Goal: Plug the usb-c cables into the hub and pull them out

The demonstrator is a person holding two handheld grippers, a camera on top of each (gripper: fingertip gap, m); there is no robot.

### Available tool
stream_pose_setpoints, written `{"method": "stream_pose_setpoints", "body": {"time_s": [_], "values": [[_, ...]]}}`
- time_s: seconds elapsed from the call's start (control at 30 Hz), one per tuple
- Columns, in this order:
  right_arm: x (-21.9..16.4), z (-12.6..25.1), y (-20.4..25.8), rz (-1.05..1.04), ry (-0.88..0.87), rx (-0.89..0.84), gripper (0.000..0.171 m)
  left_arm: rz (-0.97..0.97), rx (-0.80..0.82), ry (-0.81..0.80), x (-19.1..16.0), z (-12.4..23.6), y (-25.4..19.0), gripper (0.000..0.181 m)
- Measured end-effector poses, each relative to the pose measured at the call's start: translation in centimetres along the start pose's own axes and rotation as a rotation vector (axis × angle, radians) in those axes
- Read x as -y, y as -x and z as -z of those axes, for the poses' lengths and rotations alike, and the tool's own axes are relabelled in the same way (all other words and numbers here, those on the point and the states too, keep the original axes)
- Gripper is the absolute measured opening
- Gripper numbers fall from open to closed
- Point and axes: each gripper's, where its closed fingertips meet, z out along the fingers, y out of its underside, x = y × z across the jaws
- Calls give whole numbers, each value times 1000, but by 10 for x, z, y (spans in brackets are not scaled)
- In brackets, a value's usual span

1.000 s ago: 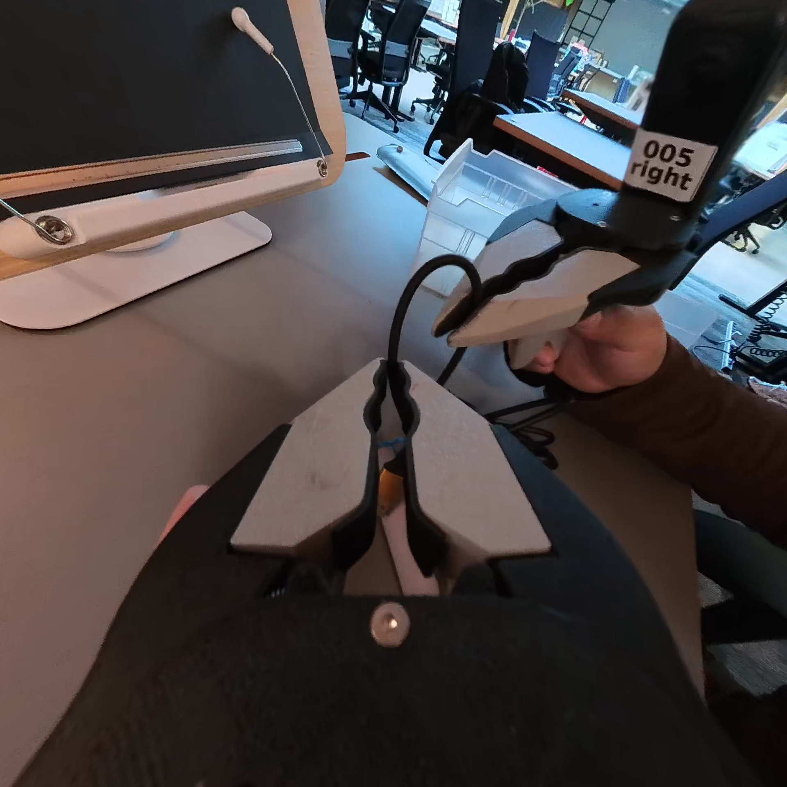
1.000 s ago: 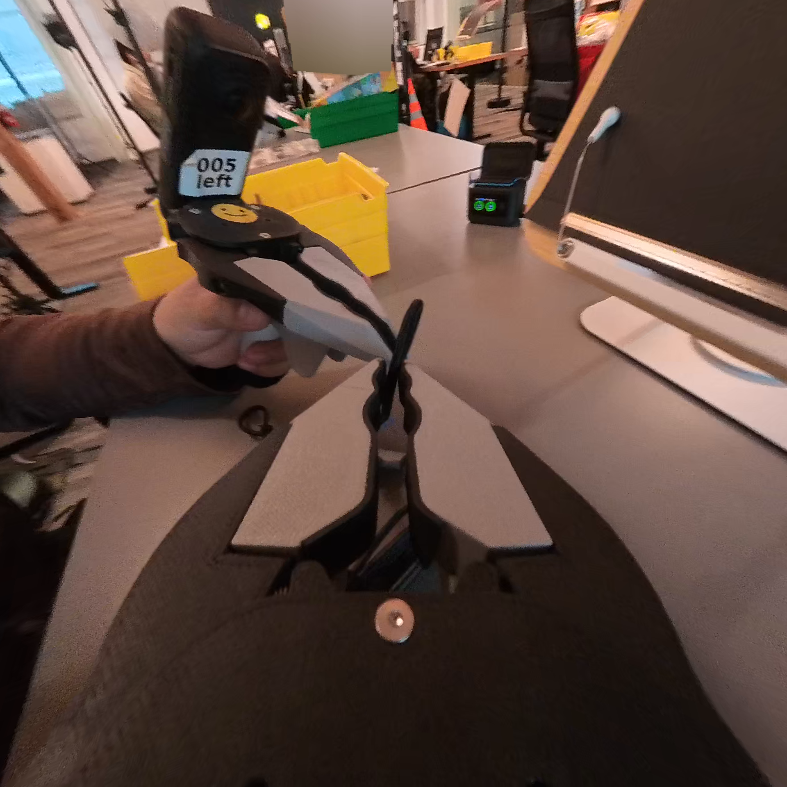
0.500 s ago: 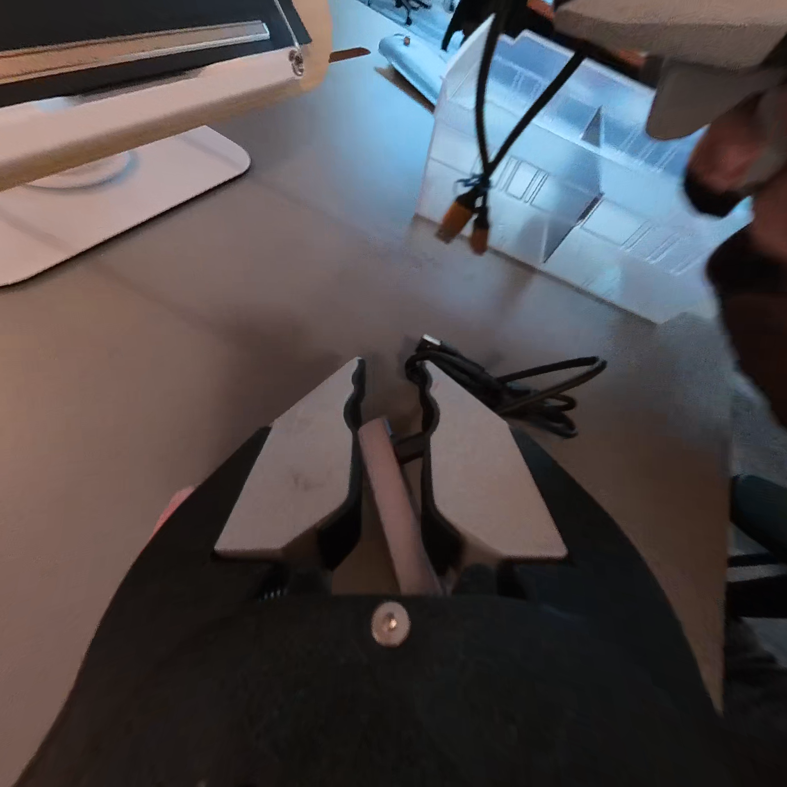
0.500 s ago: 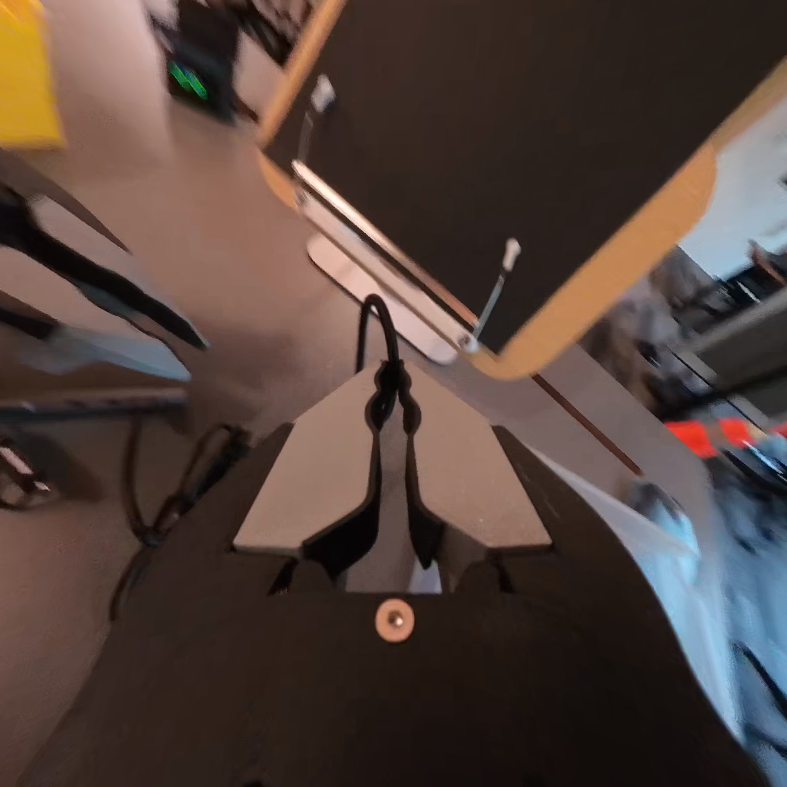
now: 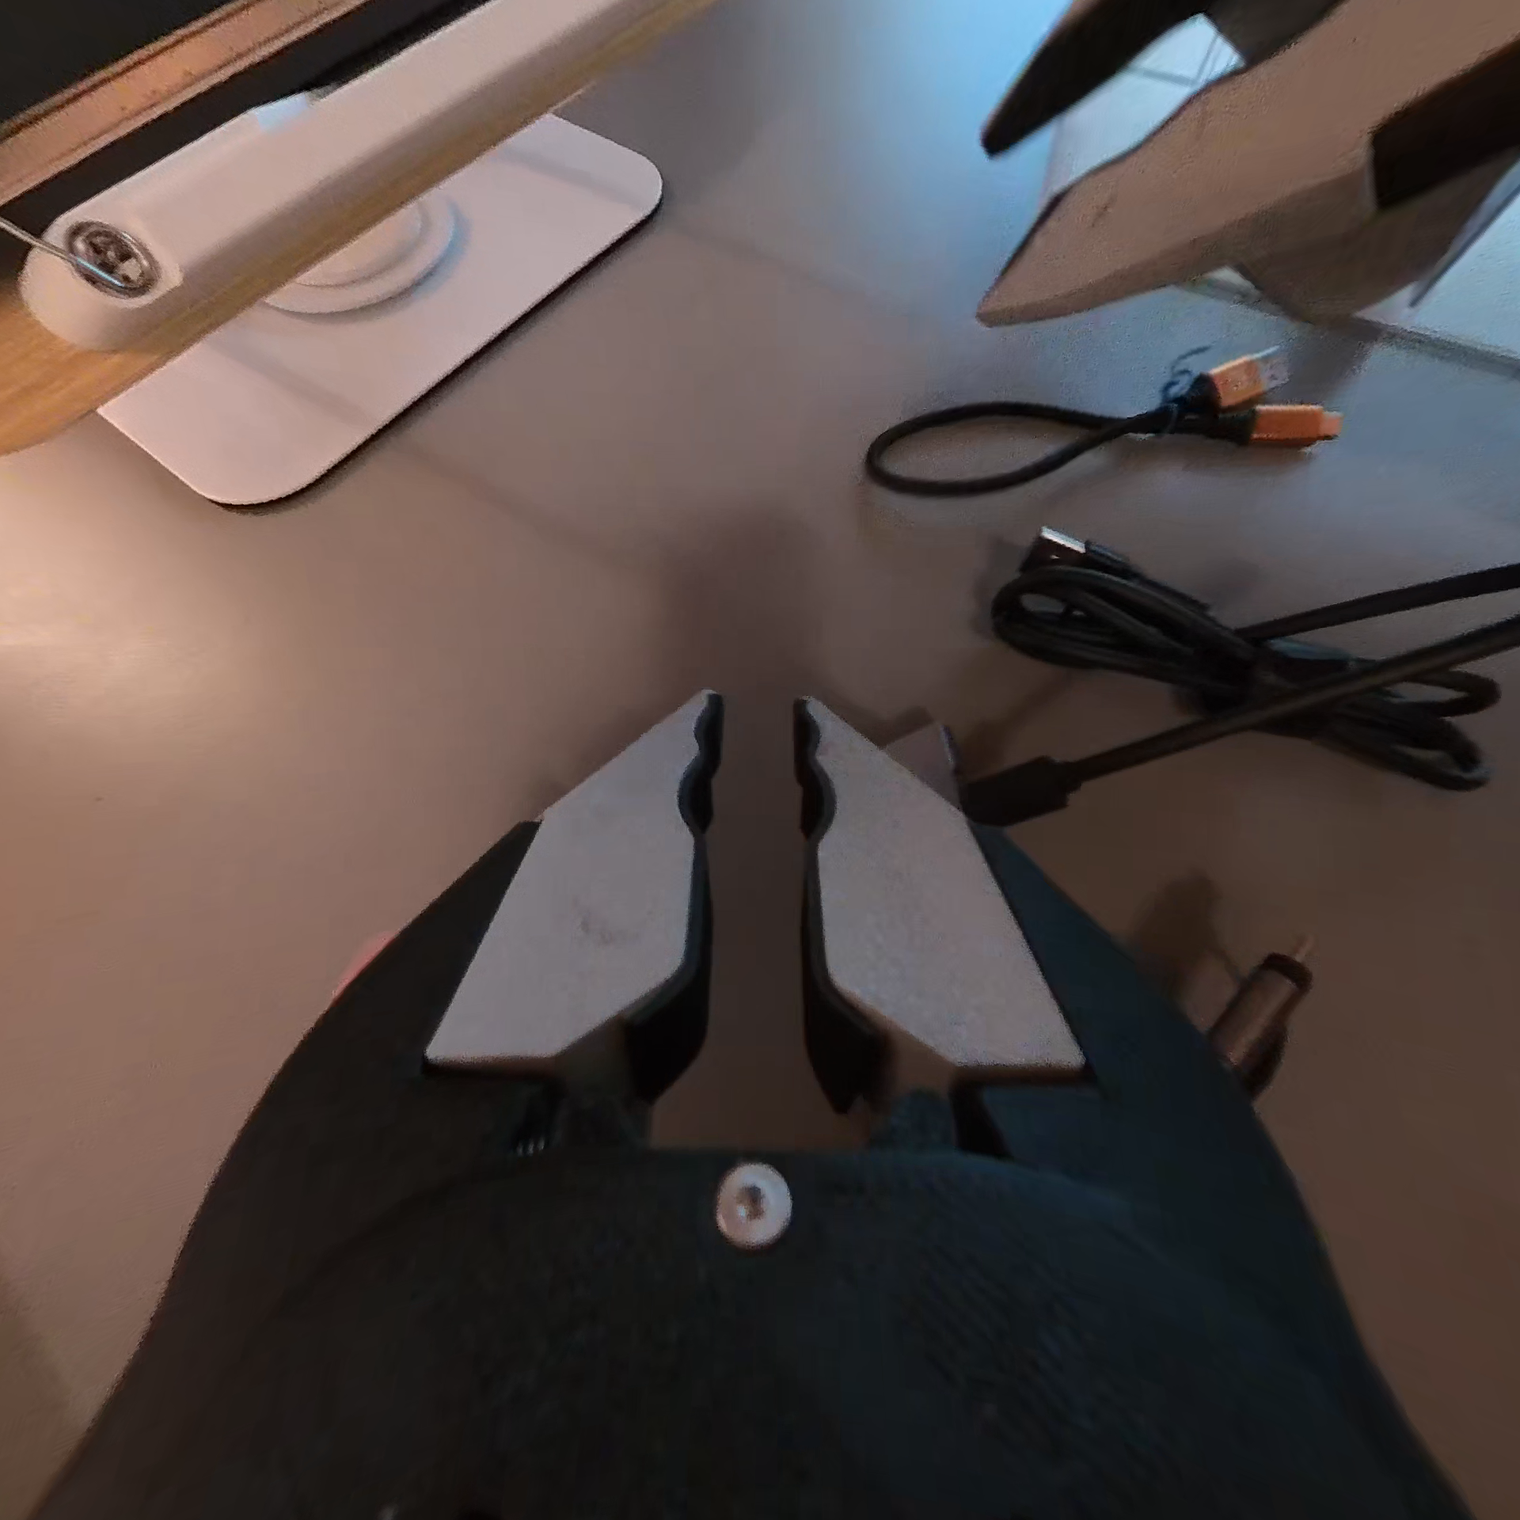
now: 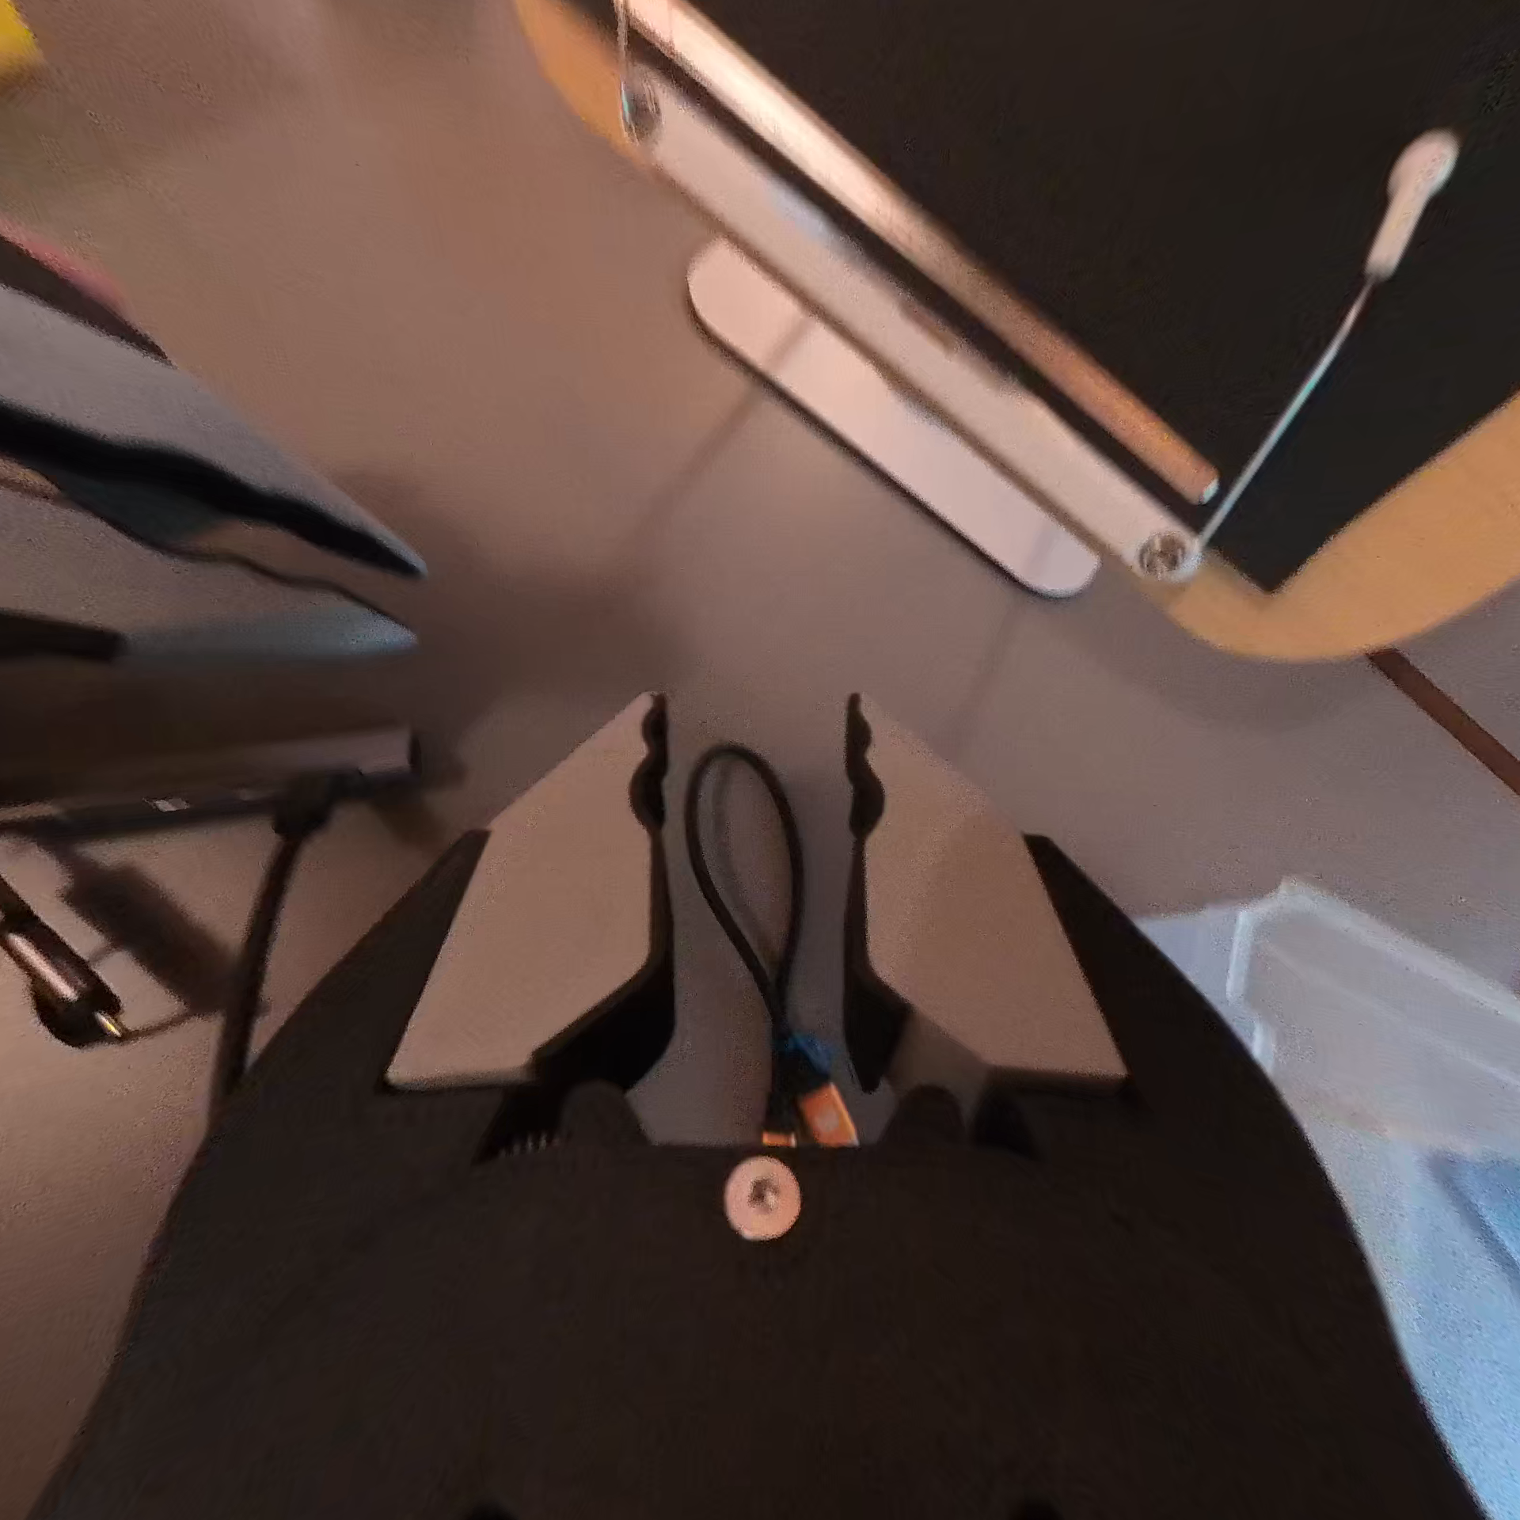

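A short black cable (image 5: pixel 979 473) with two orange plugs (image 5: pixel 1234 382) lies loose on the grey table. In the right wrist view its loop (image 6: pixel 744 855) lies on the table between my right gripper's (image 6: pixel 753 707) wide-open fingers, untouched. My left gripper (image 5: pixel 757 707) is open and empty, low over the table. The grey hub (image 5: pixel 925 744) lies just right of its right finger, with a black cable's plug (image 5: pixel 1020 785) at its end. The right gripper (image 5: pixel 987 230) also shows open at the top right of the left wrist view.
A coiled black cable (image 5: pixel 1234 666) lies right of the hub. A board on a white stand (image 5: pixel 395 329) is at the far left. A clear plastic box (image 6: pixel 1357 987) stands to the right. A metal barrel plug (image 5: pixel 1258 1020) lies near the left gripper. The metal barrel plug (image 5: pixel 1258 1020) sits 11 centimeters or so from the ends of my left fingers. It turns up in the right wrist view (image 6: pixel 35 963) as well.
The right gripper carried the short cable away to the right, lowered it onto the table and opened. The left gripper opened, and the hub now lies beside its right finger.
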Motion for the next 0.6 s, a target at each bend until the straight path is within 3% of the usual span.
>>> {"method": "stream_pose_setpoints", "body": {"time_s": [0.17, 0.23, 0.3, 0.4, 0.47, 0.6], "values": [[44, -1, 2, -21, -240, 97, 53, 43, -1, -8, 1, 1, 5, 15], [51, -1, 9, -36, -353, 153, 50, 52, -1, -10, 1, 2, 6, 15], [47, -4, 15, -55, -456, 186, 36, 43, 10, -21, 3, 3, 8, 15], [43, -1, 21, -29, -488, 232, 35, 57, 1, -27, 4, 3, 5, 14], [43, 1, 10, -13, -500, 163, 36, 69, -25, -69, 12, 6, 0, 13], [46, 7, 16, -91, -530, 255, 40, 80, -26, -99, 15, 9, 3, 17]]}}
